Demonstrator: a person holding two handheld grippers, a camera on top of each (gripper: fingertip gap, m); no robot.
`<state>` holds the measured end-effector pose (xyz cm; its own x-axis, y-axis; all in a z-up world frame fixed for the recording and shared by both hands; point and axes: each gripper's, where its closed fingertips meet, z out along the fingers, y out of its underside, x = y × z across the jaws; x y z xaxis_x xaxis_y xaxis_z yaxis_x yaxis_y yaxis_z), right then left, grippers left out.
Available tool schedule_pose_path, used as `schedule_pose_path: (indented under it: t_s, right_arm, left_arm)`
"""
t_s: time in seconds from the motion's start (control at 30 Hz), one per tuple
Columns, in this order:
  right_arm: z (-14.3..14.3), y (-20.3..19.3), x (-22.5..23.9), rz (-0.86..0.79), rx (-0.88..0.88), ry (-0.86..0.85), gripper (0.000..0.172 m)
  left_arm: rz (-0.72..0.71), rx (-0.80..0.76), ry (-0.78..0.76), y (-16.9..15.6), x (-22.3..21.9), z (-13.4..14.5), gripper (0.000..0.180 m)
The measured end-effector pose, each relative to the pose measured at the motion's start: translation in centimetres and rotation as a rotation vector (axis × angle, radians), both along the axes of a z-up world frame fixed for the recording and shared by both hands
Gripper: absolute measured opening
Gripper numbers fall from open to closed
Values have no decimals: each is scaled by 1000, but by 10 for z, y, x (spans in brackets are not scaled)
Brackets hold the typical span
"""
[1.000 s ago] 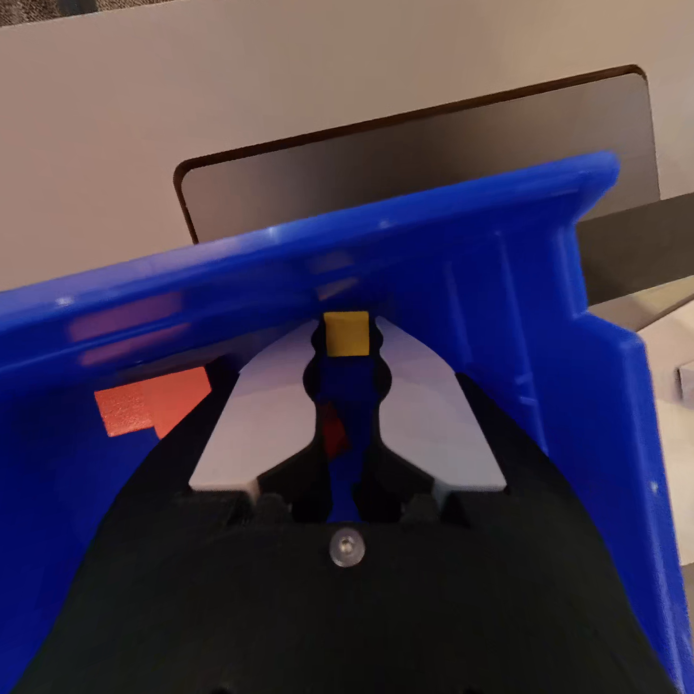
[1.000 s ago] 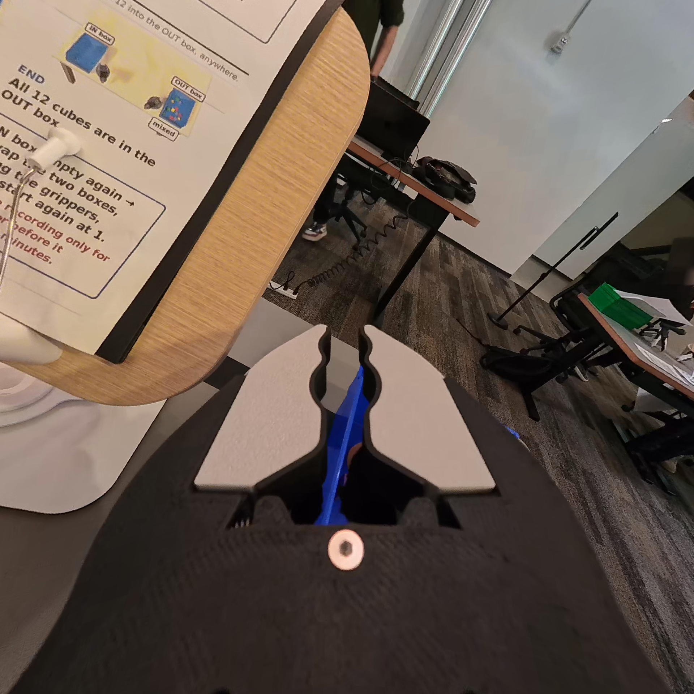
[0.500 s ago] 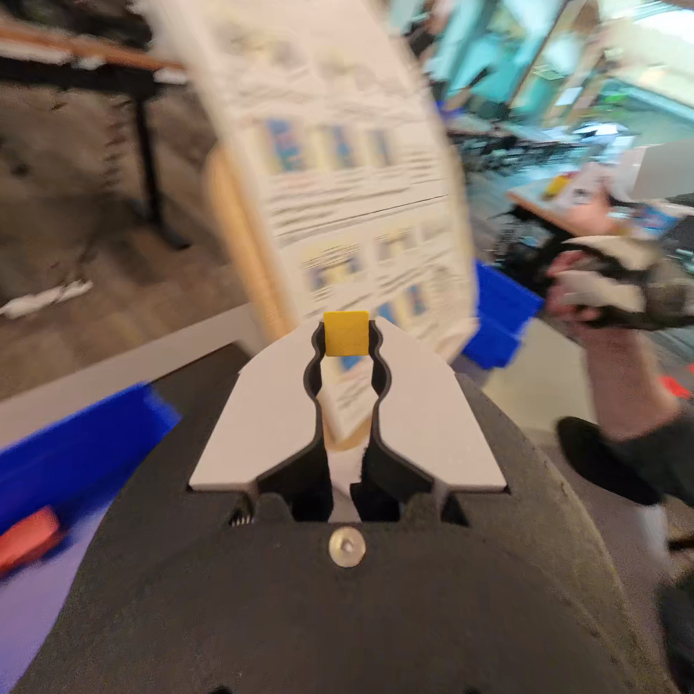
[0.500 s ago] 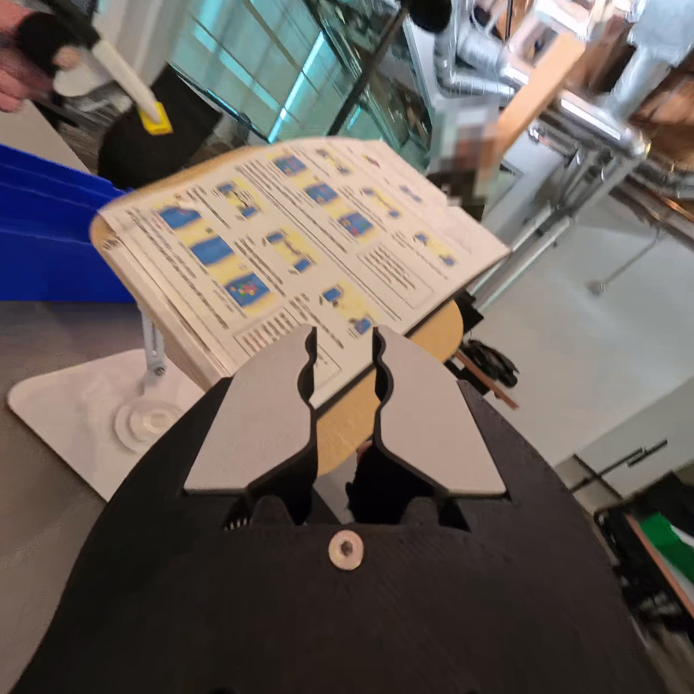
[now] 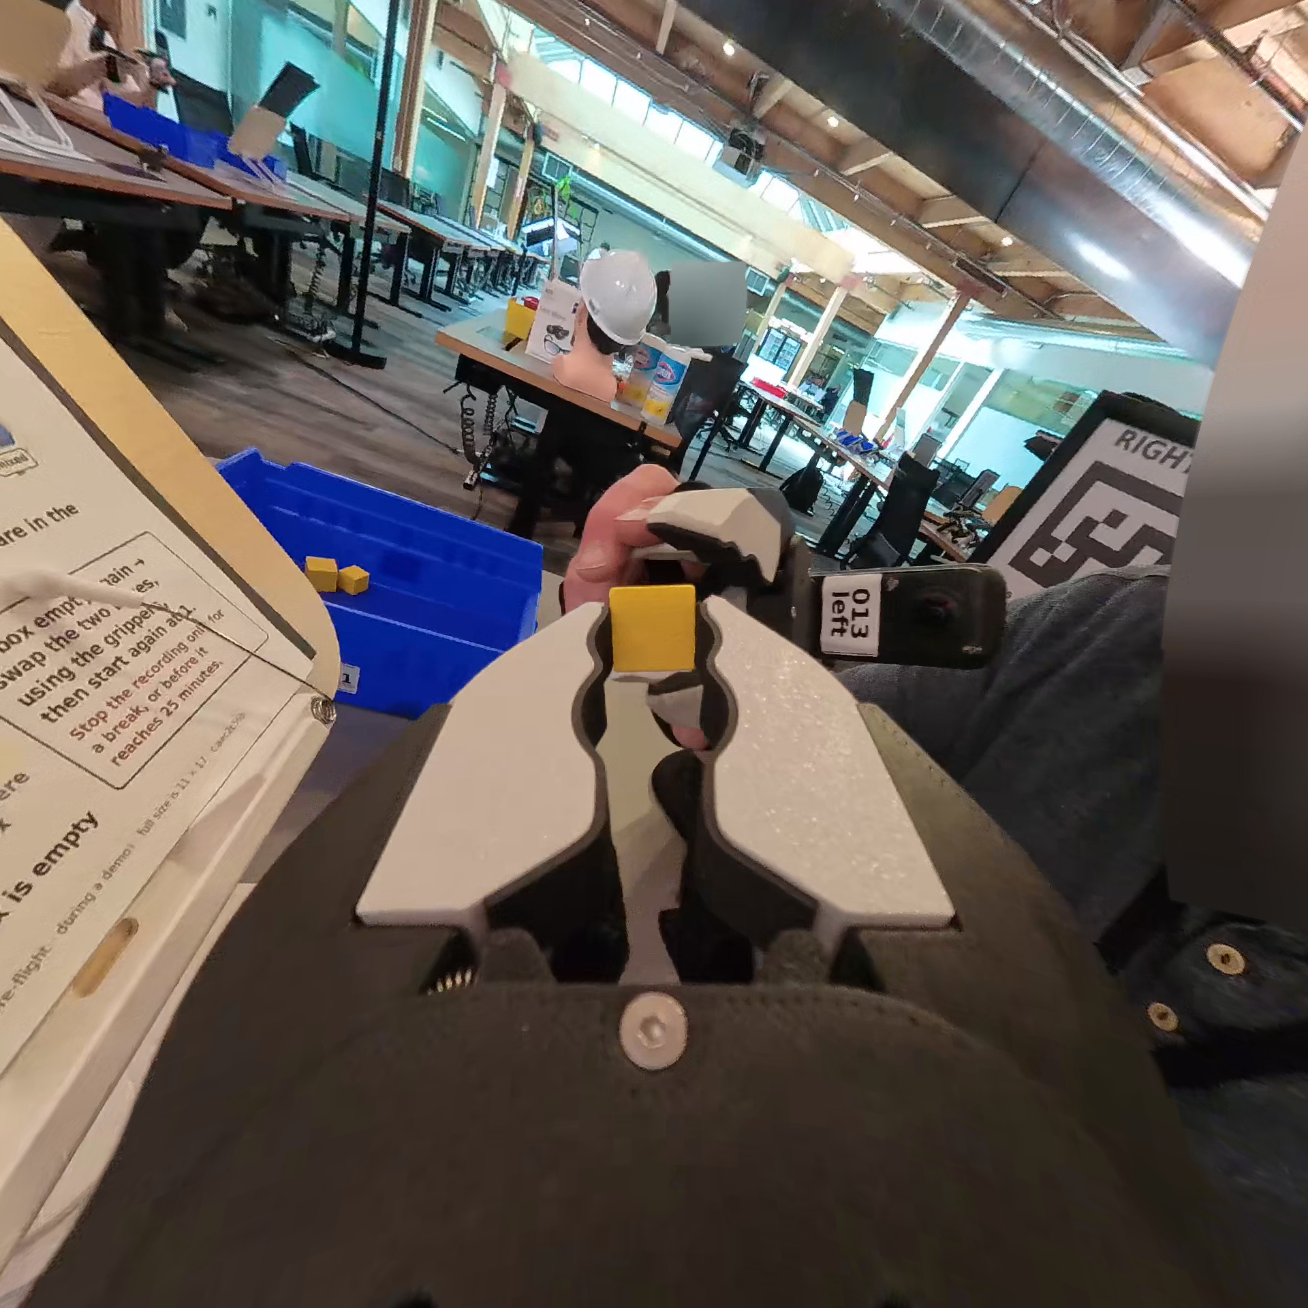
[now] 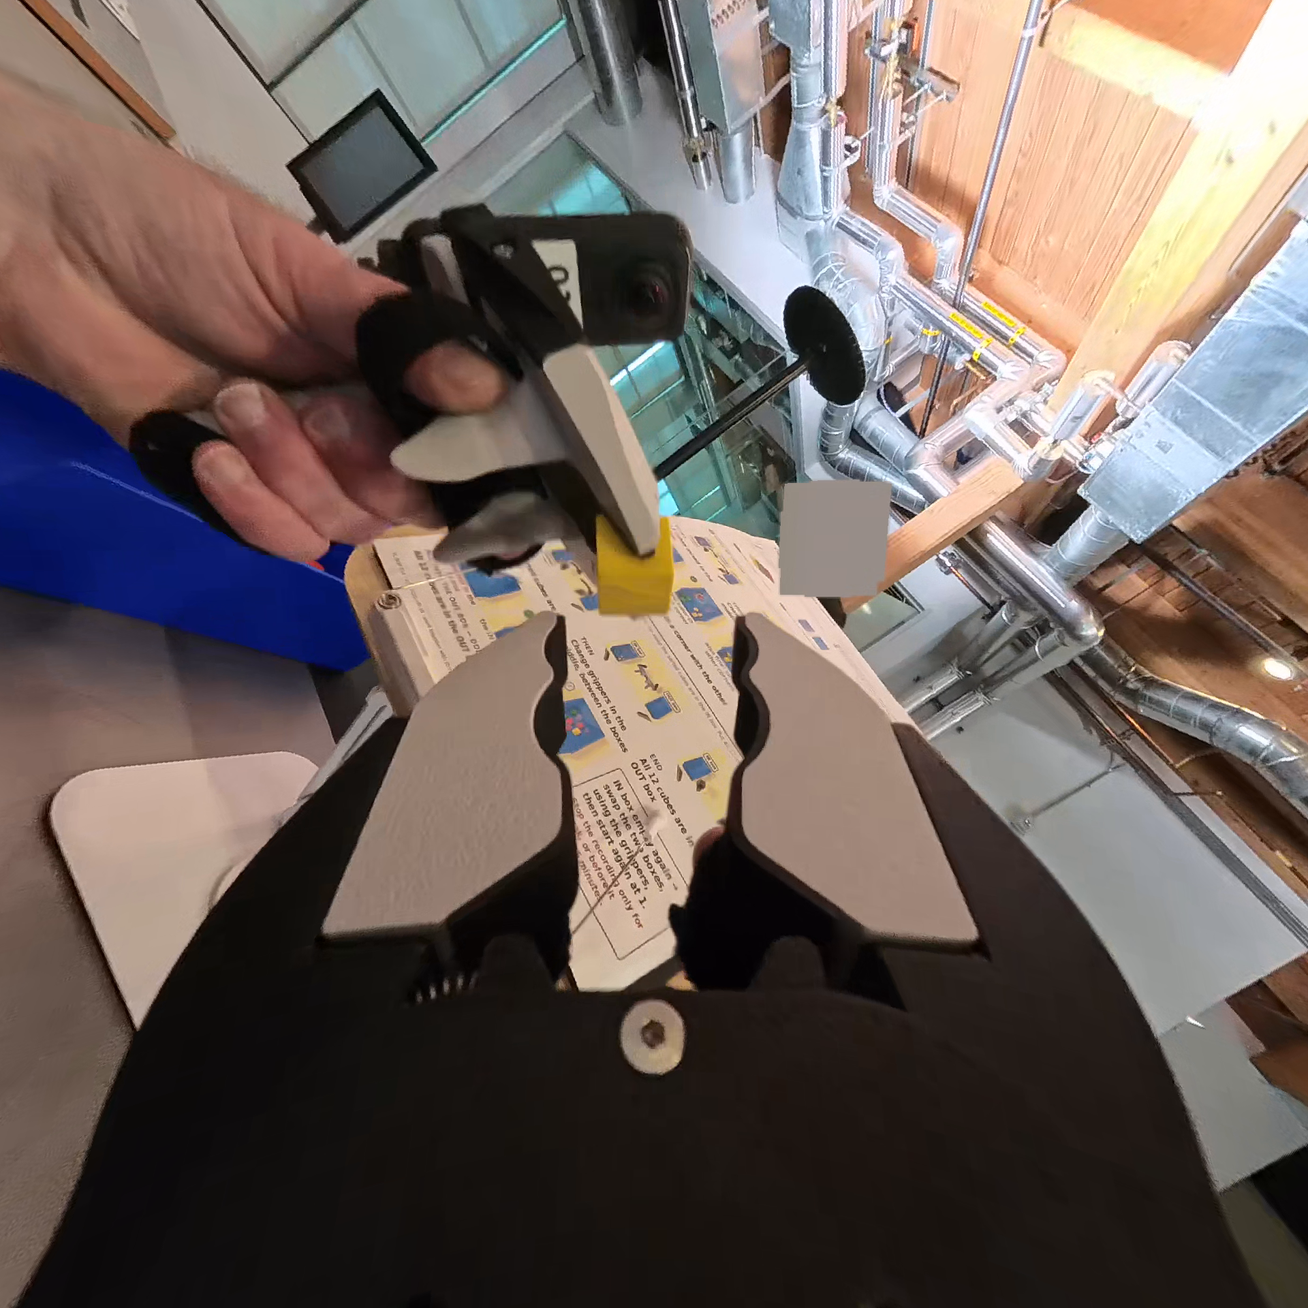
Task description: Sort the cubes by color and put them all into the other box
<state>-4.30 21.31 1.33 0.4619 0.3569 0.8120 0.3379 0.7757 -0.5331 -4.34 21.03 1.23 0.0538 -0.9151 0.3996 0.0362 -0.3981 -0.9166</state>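
**A:** Which step were you doing at this moment?

**B:** I judge you were in the hand-over, in the air between the two boxes. Your left gripper [image 5: 651, 623] was clamped on one yellow cube [image 5: 651, 628], with both pads pressed on its sides at the very tips. Your right gripper [image 6: 647, 623] had its fingers wide apart, with nothing between them.

**A:** And where was the cube relative to the right gripper?

**B:** Just beyond its fingertips and a little above the gap, not yet inside it. In the right wrist view the cube [image 6: 632, 577] hung under the left gripper's finger [image 6: 601, 453], over the instruction sheet [image 6: 637, 743].

**A:** What did the next move ask from you?

**B:** You needed to bring the open fingers around the free faces of the cube, close them firmly, and only then loosen the left gripper. Afterwards the cube belonged in the blue box [image 5: 425, 637], beside the two yellow cubes [image 5: 336, 575] already lying there.
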Motion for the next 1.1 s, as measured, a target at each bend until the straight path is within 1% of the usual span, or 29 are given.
schedule_pose_path:
  t_s: [0.2,0.27,0.4,0.47,0.5,0.53,0.57,0.6,0.67,0.7,0.8,0.9,0.97,1.07,1.1]
  right_arm:
    - [-8,-1,-7,1,0,-29,37]
    - [-8,-1,-6,1,13,-17,24]
    - [-6,-2,-6,3,8,-8,23]
    - [-1,-2,-1,4,16,2,22]
    - [2,1,4,-13,16,4,22]
    - [9,8,14,-49,20,18,22]
    - [16,17,28,-86,17,37,22]
    - [23,29,44,-129,-5,54,23]
    - [32,64,88,-260,-72,108,22]
    - [30,84,112,-326,-115,126,22]
    - [-4,152,192,-592,-306,124,23]
    - [-62,201,253,-777,-527,103,23]
    - [-104,219,276,-835,-673,81,23]
    - [-163,236,303,-944,-830,-1,23]
    - [-179,239,310,-973,-864,-25,23]
  left_arm:
    - [-83,-37,-15,-9,16,-10,22]
    - [-93,-37,-16,-11,19,-11,22]
    - [-99,-54,-33,-11,17,-9,22]
    - [-79,-31,-89,-10,10,1,24]
    - [-63,-10,-96,-10,6,5,21]
    - [-44,21,-105,-9,0,10,5]
    - [-16,54,-127,-8,-7,16,0]
    - [12,79,-134,-6,-13,20,0]
    - [54,120,-100,-2,-22,22,0]
    - [76,139,-99,-1,-26,24,0]
    - [89,167,-84,-2,-30,26,0]
    - [97,190,-66,-3,-29,24,0]
    - [99,188,-67,-1,-29,23,0]
    - [100,177,-52,3,-27,17,0]
    - [101,174,-49,4,-27,15,0]
